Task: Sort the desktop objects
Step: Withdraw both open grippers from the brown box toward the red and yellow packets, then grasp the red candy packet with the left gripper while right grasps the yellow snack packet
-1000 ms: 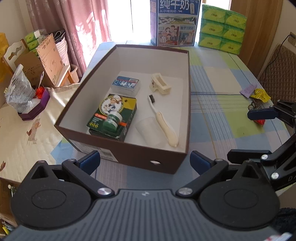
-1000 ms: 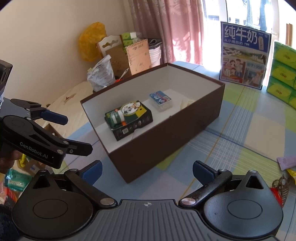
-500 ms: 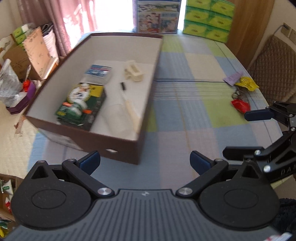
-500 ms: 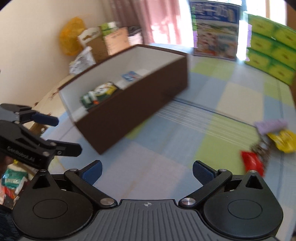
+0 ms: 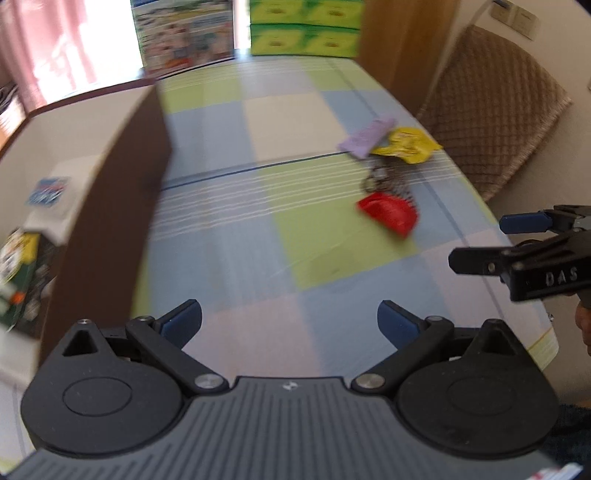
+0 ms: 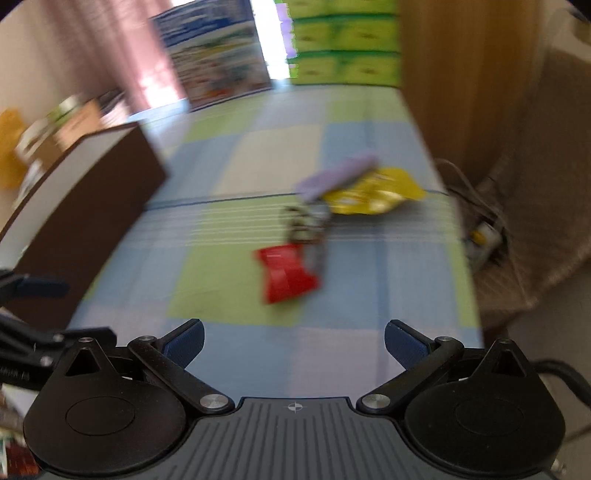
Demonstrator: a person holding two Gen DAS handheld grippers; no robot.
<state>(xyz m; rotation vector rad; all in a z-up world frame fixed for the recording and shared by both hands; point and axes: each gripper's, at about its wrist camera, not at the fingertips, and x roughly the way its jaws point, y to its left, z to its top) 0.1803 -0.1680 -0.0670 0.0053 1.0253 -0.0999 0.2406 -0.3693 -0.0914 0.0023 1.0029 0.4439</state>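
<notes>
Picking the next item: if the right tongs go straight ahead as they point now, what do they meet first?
Probably the red packet, lying almost dead ahead of the open right tongs on the tablecloth. Nothing shows between them, though blur leaves depth uncertain.

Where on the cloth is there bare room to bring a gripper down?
The cloth between the brown box and the red packet is bare, and so are the squares toward the milk carton. It is crowded by the right edge, where the purple packet, yellow packet and keys cluster.
</notes>
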